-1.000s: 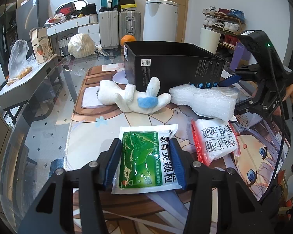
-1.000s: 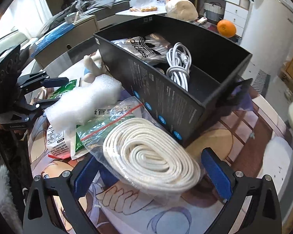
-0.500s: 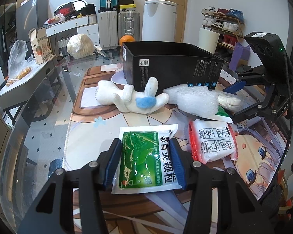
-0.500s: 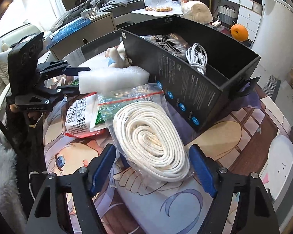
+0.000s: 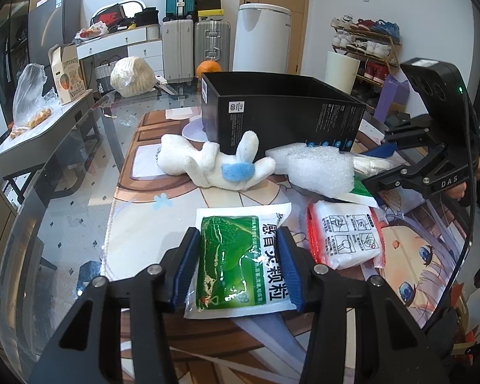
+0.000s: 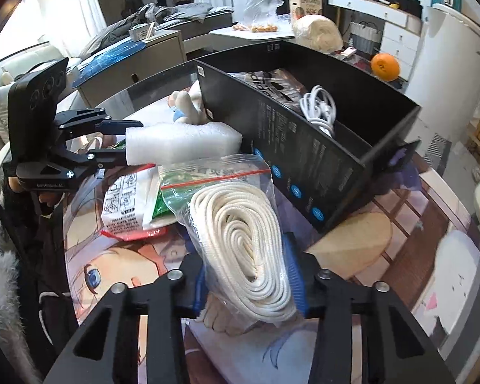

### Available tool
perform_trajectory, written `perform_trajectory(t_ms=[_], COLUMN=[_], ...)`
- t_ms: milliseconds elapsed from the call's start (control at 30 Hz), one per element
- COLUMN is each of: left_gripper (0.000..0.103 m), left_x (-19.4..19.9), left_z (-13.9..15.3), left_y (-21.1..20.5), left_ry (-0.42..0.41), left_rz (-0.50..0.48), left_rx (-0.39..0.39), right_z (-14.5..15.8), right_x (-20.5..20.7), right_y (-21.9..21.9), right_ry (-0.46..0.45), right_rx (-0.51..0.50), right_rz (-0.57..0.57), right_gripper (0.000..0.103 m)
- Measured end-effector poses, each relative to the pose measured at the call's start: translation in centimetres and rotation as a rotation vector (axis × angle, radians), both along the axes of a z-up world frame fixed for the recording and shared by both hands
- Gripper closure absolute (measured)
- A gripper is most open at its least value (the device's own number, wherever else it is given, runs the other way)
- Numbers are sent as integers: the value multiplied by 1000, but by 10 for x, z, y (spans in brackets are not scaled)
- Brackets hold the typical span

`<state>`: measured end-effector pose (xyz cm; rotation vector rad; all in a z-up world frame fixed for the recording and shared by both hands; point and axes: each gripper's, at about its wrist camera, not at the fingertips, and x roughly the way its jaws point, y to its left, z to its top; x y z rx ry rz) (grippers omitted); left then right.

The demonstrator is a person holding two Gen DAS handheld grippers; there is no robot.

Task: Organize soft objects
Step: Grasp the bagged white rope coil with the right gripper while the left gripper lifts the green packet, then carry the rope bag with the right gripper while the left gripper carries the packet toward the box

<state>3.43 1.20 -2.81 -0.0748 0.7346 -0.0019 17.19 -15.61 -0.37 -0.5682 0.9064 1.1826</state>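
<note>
My left gripper (image 5: 236,236) is closing its jaws, and its blue pads press both sides of a green-and-white medicine packet (image 5: 227,256) lying on the printed mat. My right gripper (image 6: 246,268) is closing too; its pads squeeze a clear zip bag holding a coil of white rope (image 6: 240,217), just in front of the open black box (image 6: 304,147). The box holds a white cable (image 6: 320,108) and a printed bag (image 6: 272,83). A white plush toy (image 5: 208,163), a white foam block (image 5: 320,169) and a red-edged white packet (image 5: 345,236) lie on the mat.
The mat covers a glass table (image 5: 64,211) whose edge curves at the left. An orange (image 6: 384,65) and a bagged white bundle (image 6: 316,32) sit behind the box. Suitcases, a white bin and a shoe rack stand by the far wall.
The right gripper's jaws went from wide apart to pressed on the bagged rope, narrowing the coil. The foam block shifted slightly. The left gripper and its packet stayed put.
</note>
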Motion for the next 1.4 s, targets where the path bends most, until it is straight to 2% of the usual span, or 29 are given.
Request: perform_trajectory(t_ms=[300, 600, 867, 1400], left_gripper=[57, 59, 59, 59], left_x=[-4, -8, -17, 4], left_z=[10, 22, 40, 83], left_y=[-2, 2, 4, -3], left_ry=[-49, -103, -173, -283], left_rz=[-14, -2, -1, -22], left_rx=[-26, -41, -53, -35], right_z=[8, 39, 64, 95], right_x=[-25, -51, -55, -46], right_y=[-27, -44, -35, -11], right_ry=[-95, -181, -238, -328], right_rx=[48, 140, 204, 187], right_rz=[-70, -97, -125, -280], right_gripper=[70, 70, 70, 70])
